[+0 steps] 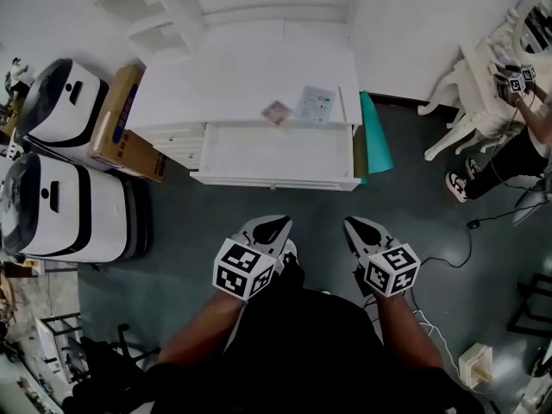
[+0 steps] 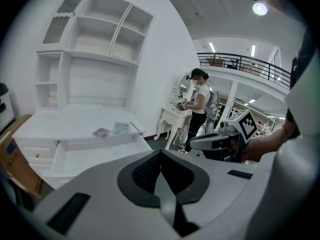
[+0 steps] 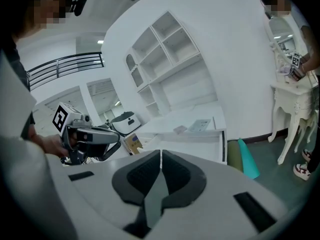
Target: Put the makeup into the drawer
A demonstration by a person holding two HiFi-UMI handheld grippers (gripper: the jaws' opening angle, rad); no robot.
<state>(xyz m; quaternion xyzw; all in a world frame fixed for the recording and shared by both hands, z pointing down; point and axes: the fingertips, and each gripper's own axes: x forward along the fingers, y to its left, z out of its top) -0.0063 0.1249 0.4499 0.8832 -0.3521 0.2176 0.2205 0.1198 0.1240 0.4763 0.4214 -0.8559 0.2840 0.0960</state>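
- Two grippers are held side by side low in the head view, the left gripper [image 1: 272,224] and the right gripper [image 1: 363,228]. Both are pointed toward the pulled-out drawer [image 1: 276,152], tilted somewhat downward and well short of it.
- Both forearms [image 1: 203,330] are stretched forward, roughly parallel.
- Each gripper's jaws are seen pressed together, with nothing between them.
- The makeup [image 1: 277,111], a small flat pinkish piece, lies on the white worktop [image 1: 233,80] just behind the drawer, beside a pale packet [image 1: 316,104].
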